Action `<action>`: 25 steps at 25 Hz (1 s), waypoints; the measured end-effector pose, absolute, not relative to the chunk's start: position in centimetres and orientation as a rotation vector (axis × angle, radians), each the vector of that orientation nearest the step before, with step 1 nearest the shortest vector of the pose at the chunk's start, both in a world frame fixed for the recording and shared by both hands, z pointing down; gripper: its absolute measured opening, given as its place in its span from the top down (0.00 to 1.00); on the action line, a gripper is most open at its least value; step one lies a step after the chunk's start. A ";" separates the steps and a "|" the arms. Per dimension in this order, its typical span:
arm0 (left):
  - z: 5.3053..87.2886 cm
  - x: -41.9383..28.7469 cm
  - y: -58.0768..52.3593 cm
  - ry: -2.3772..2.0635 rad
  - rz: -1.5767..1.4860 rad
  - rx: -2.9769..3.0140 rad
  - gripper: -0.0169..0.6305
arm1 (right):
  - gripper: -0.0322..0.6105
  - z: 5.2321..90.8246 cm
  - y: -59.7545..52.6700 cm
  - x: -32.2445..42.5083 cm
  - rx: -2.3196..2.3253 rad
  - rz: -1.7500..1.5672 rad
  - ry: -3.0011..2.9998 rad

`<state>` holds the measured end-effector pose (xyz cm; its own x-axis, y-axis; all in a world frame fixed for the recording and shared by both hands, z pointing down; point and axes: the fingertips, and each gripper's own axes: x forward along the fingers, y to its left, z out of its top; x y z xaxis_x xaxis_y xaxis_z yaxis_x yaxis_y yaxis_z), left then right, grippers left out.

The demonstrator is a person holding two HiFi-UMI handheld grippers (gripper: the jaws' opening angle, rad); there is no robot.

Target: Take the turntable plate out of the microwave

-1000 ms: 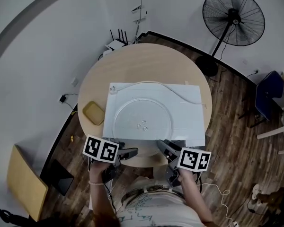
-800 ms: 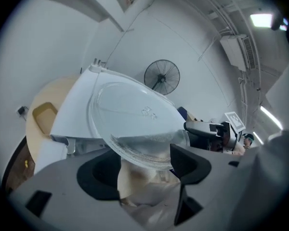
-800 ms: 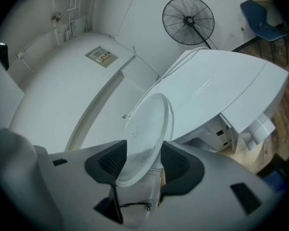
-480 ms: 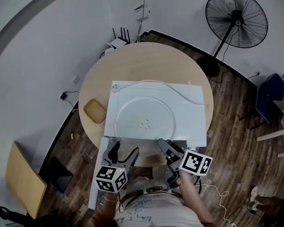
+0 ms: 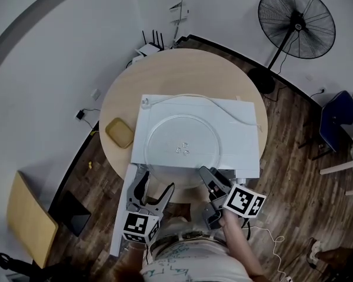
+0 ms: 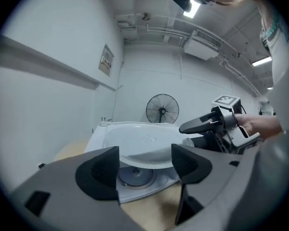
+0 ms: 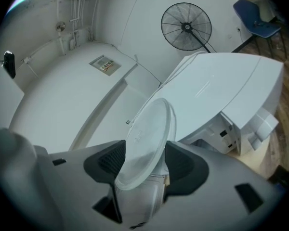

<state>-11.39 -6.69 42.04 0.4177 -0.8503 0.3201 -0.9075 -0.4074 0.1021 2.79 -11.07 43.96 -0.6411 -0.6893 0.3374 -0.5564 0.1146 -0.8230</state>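
Observation:
The clear glass turntable plate (image 5: pixel 182 131) lies flat on top of the white microwave (image 5: pixel 241 151), its near rim hanging over the front edge. My right gripper (image 5: pixel 210 181) is at that rim on the right. In the right gripper view the plate (image 7: pixel 147 138) stands edge-on between wide jaws, and the pads do not press on it. My left gripper (image 5: pixel 155 188) is open and empty just before the microwave's front. In the left gripper view the plate (image 6: pixel 144 146) sits above the open cavity, with the right gripper (image 6: pixel 197 126) to the right.
The microwave door (image 5: pixel 122 216) hangs open at the front left, beside my left gripper. A tan dish (image 5: pixel 119 133) lies on the round wooden table (image 5: pixel 165 69) left of the microwave. A white cable (image 5: pixel 223 113) runs over its top. A standing fan (image 5: pixel 296 21) is beyond.
My left gripper has rolled over and risen a little; its marker cube now sits nearer the person, with the jaws pointing at the microwave front. The right gripper and the plate kept their place.

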 end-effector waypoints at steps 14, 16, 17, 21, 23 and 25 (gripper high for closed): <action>44.5 -9.8 -6.6 -1.440 0.533 2.474 0.48 | 0.53 44.2 -8.8 2.2 -1.385 -1.251 2.697; 44.4 -9.8 -7.1 -1.436 0.493 2.470 0.48 | 0.52 43.8 -8.3 2.1 -1.411 -1.148 2.793; 44.3 -9.9 -7.4 -1.436 0.473 2.465 0.48 | 0.52 43.4 -8.2 2.1 -1.425 -1.085 2.835; 44.2 -9.7 -8.4 -1.431 0.461 2.463 0.48 | 0.53 42.1 -9.0 2.4 -1.485 -0.866 2.946; 44.1 -9.3 -8.8 -1.427 0.470 2.467 0.48 | 0.53 41.8 -9.6 2.5 -1.476 -0.846 2.947; 44.2 -8.9 -9.3 -1.425 0.490 2.475 0.48 | 0.53 41.6 -10.1 2.5 -1.454 -0.839 2.943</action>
<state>-8.92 -9.33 44.15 0.4673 -0.7867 0.4035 -0.8684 -0.4941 0.0423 2.54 -10.05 41.58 -0.6072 -0.6736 0.4214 -0.7946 0.5165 -0.3192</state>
